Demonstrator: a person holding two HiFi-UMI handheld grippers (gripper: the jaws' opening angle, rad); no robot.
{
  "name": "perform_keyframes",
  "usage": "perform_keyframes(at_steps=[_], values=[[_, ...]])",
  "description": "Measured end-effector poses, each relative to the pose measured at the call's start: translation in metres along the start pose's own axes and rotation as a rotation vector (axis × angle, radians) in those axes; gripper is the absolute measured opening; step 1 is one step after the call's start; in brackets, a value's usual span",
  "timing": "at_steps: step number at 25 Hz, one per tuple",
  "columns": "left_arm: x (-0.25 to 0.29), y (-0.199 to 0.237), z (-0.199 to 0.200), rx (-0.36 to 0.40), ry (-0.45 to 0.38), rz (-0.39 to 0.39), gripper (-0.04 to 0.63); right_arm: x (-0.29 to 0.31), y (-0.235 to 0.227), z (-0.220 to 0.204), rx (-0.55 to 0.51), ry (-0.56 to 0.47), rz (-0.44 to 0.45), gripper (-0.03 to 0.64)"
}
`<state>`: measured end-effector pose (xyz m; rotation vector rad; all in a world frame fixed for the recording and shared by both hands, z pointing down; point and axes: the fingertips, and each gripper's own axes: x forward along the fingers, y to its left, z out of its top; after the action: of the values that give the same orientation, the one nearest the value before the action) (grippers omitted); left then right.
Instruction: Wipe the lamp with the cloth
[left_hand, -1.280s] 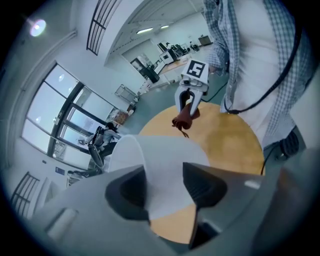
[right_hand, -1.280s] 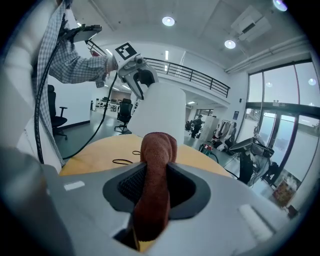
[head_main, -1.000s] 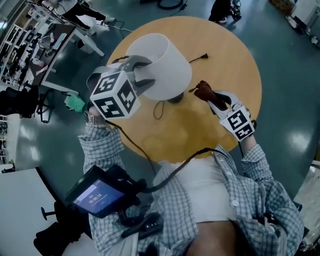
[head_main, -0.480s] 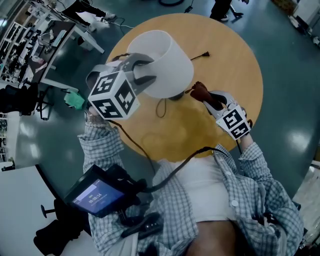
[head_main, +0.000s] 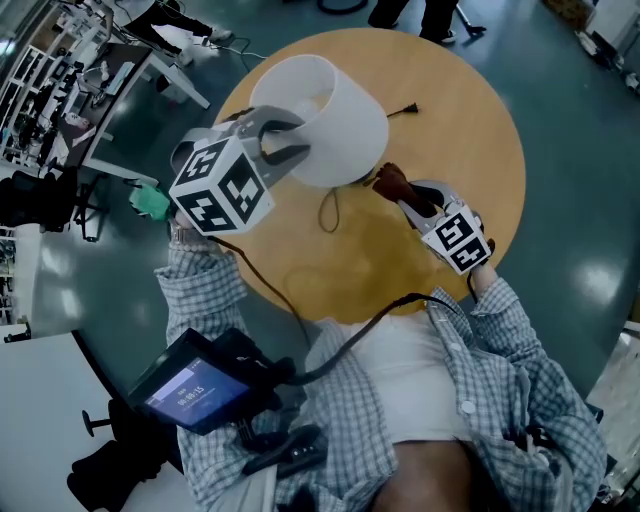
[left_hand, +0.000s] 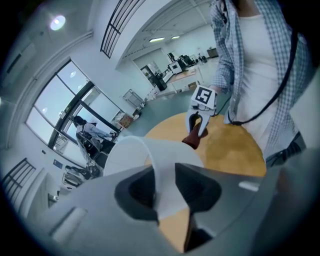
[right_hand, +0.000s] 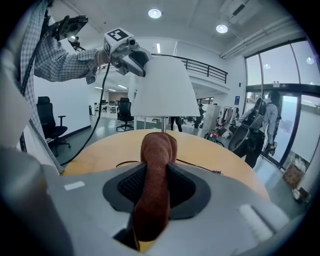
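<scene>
**Head view:** left hand-held gripper (head_main: 285, 140) reaches in over the left edge of the desk (head_main: 470, 120), its jaws just closing over the rim of the white lampshade (head_main: 340, 110). The right hand-held gripper (head_main: 400, 192) is angled toward the lamp from the near-right edge.

**Left gripper view:** the shade wall is pinched between both pads.

**Right gripper view:** a rust-brown cloth (right_hand: 152, 190) is clamped upright in the jaws. A black cord (right_hand: 200, 167) lies beyond it.

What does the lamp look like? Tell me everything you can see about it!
The lamp has a plain white shade, wide at the bottom and open on top, on a thin stem. It stands upright on the round wooden table. A dark cord loops on the table by its foot. The left gripper, whose jaws have just been closing, pinches the shade's top rim.
</scene>
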<state>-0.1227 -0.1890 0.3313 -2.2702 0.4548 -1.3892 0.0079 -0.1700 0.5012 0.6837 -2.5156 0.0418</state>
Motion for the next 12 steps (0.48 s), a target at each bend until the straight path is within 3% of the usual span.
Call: perform_keyframes(at_steps=[7,12], values=[[-0.014,0.003,0.009,0.002,-0.027,-0.021,0.110,0.020,-0.025,-0.006,0.258,-0.084,-0.043,0.109],[-0.021,0.004,0.015,0.002,-0.042,-0.014,0.110,0.046,-0.030,0.037,0.421,-0.252,0.035,0.109]])
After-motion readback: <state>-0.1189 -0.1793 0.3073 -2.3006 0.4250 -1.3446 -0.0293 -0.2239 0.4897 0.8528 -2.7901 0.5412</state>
